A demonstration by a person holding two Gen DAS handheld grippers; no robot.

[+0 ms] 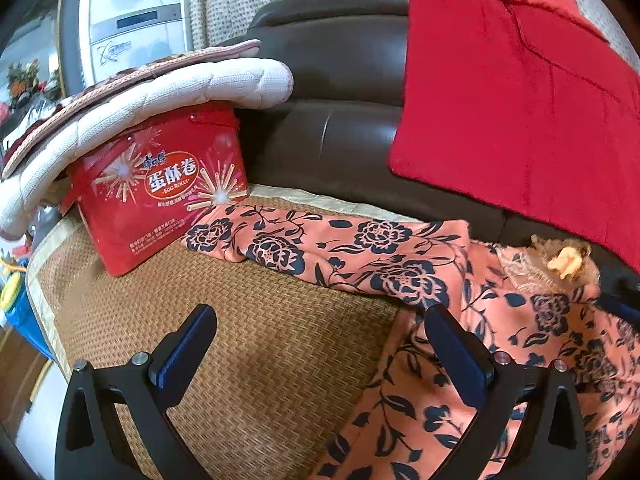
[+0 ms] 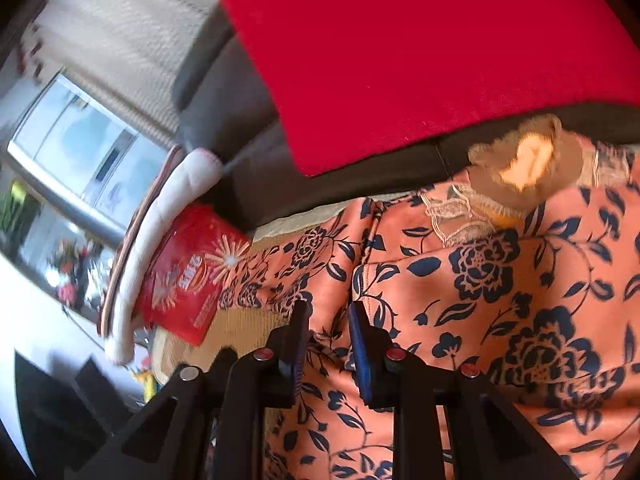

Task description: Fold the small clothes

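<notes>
An orange garment (image 1: 400, 252) with dark blue flowers lies spread on a woven mat (image 1: 260, 360) on the sofa seat, one sleeve stretched out to the left. Its lace collar (image 1: 536, 264) sits near the sofa back. My left gripper (image 1: 320, 314) is open wide above the mat, its right finger over the garment's edge and nothing between the fingers. In the blurred right wrist view, my right gripper (image 2: 328, 308) hovers over the garment (image 2: 500, 280) with a narrow gap between its pads. The pads do not press on the cloth.
A red egg-roll tin (image 1: 160, 192) stands on the mat at the left, touching the sleeve end, with a white quilted pad (image 1: 160, 92) draped over it. A red cloth (image 1: 512, 112) hangs over the brown leather sofa back (image 1: 340, 100). The mat's edge drops off at the left.
</notes>
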